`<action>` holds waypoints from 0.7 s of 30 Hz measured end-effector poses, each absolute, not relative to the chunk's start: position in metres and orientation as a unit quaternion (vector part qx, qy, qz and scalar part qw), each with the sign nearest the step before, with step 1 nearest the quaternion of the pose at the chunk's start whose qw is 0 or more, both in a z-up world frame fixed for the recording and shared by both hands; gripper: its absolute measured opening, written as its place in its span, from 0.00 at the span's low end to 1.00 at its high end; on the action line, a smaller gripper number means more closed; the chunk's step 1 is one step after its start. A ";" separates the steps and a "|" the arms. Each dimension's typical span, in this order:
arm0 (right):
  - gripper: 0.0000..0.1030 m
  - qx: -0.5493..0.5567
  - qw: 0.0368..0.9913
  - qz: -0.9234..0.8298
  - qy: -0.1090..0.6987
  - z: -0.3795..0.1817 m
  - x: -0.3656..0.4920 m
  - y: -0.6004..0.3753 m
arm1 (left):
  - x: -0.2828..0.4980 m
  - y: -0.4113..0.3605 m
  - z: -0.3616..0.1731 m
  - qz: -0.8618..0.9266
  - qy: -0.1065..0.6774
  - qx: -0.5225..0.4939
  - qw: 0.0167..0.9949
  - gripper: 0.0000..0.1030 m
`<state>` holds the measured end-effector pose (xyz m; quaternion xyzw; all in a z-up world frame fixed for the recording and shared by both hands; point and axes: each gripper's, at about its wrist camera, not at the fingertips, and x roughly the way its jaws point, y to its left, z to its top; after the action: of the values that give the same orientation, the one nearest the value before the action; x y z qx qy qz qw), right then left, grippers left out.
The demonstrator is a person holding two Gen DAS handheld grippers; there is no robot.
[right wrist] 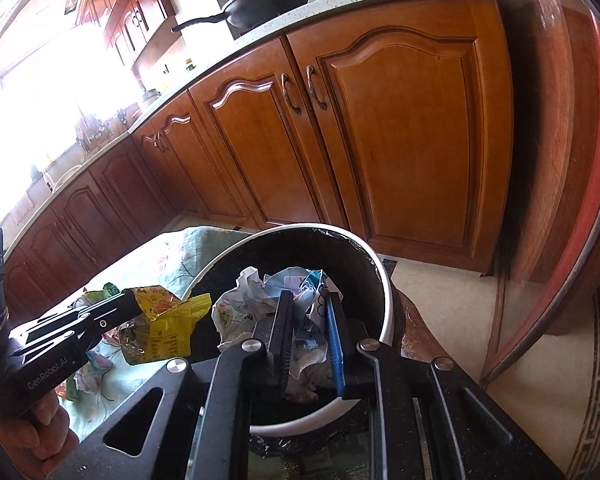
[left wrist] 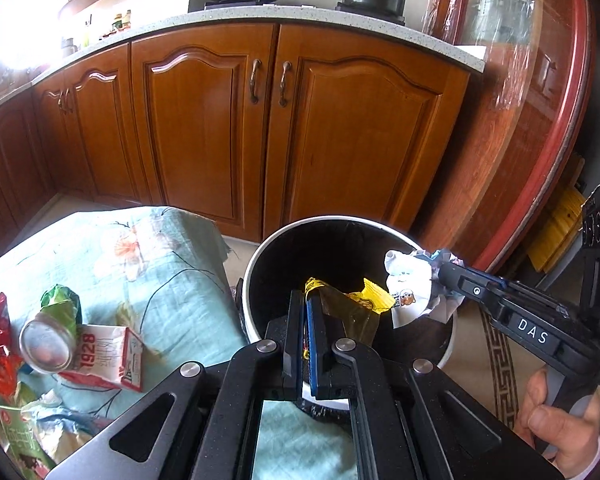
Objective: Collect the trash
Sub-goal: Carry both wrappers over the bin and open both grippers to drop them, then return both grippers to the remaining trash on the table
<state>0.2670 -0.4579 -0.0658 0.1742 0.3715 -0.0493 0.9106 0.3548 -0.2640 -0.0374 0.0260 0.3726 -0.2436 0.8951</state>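
Over the bin [left wrist: 384, 226] beside the table's [left wrist: 172, 248] right edge, my left gripper [left wrist: 306, 304] is clenched on a yellow wrapper [left wrist: 374, 298], thin, crinkly and nearly weightless. My right gripper [right wrist: 310, 312] pinches a crumpled paper wad [right wrist: 244, 300], soft and springy, so I grip it through its bulk. Inside the bin I see only its dark liner. A can [left wrist: 46, 346] and a carton [left wrist: 108, 354] wait near the table's left edge.

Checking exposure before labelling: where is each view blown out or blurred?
Left wrist view: window glare whitens the upper left; the trash on the cloth is slightly soft. Right wrist view: the left side is washed out, while the bin and crumpled paper stay clear. Both bend the cabinets.
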 end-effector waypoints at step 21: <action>0.91 0.212 0.909 -0.038 0.356 -0.066 0.245 -0.448 | 0.330 -0.231 -0.048 -0.236 0.379 -0.008 0.895 0.52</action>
<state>0.2452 -0.4482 -0.0661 0.2119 0.3562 -0.0376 0.9093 0.3296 -0.2311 -0.0481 -0.0077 0.3788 -0.2355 0.8950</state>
